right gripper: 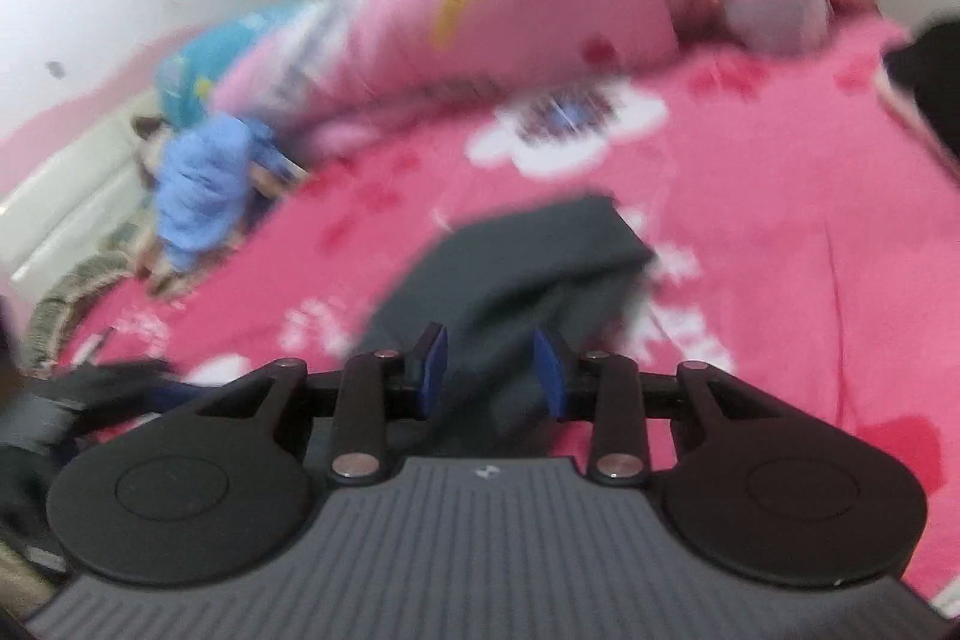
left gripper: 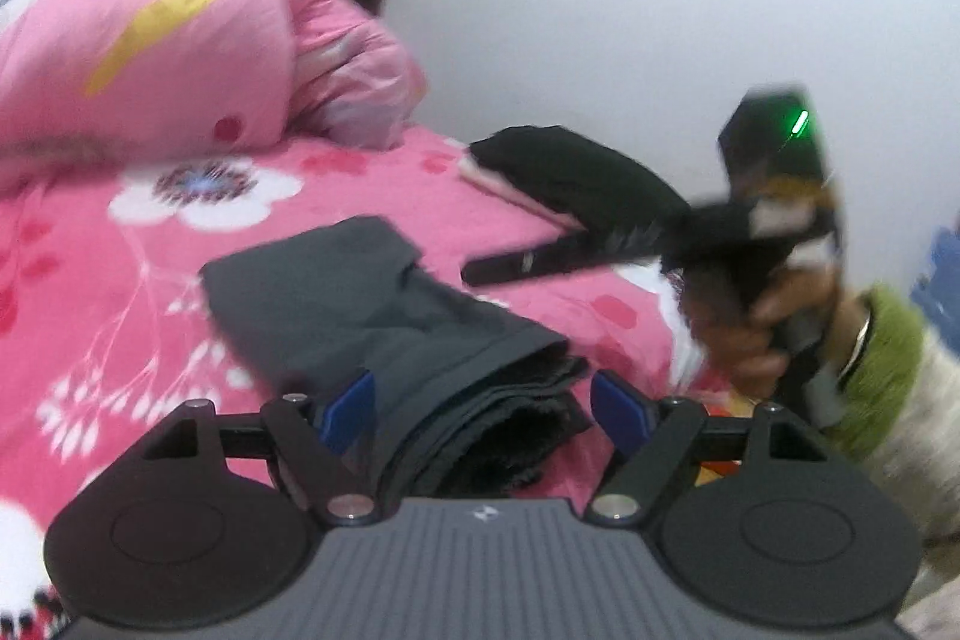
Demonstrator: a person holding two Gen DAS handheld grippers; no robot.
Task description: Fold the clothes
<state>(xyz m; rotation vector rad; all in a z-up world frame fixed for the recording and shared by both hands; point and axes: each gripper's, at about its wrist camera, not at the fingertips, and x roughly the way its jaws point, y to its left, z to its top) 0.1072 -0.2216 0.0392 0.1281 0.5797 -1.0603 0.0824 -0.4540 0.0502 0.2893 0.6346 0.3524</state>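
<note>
Left gripper, seen from its own wrist camera, hangs with its blue-padded fingers spread wide on either side of the near end of a folded dark grey fabric garment. The pads stand clear of the cloth, so nothing is clamped. The garment lies on the bright pink flower-printed bedspread, its layered open end toward the near edge of the bed and its folded end running in toward the middle. Off at the right edge of the bed sits a folded black garment stack, and in front of it the right gripper is held in a hand in a green cuff; it is too blurred here to say how its jaws stand. A rumpled pink quilt is heaped along the far edge.

From the right wrist, the right gripper hovers over the same grey garment with its blue pads a moderate way apart and, as far as the blur allows, gripping nothing. The left gripper shows only as a dark smear at the left of this view.

My worry is the loose layered end. If the left fingers close from this height, I think they may catch only the top layers, and a lift would peel the fold open. Both views are smeared with motion, so a quick grab could also drag the bundle toward the near edge, or pinch the bedspread along with it.
</note>
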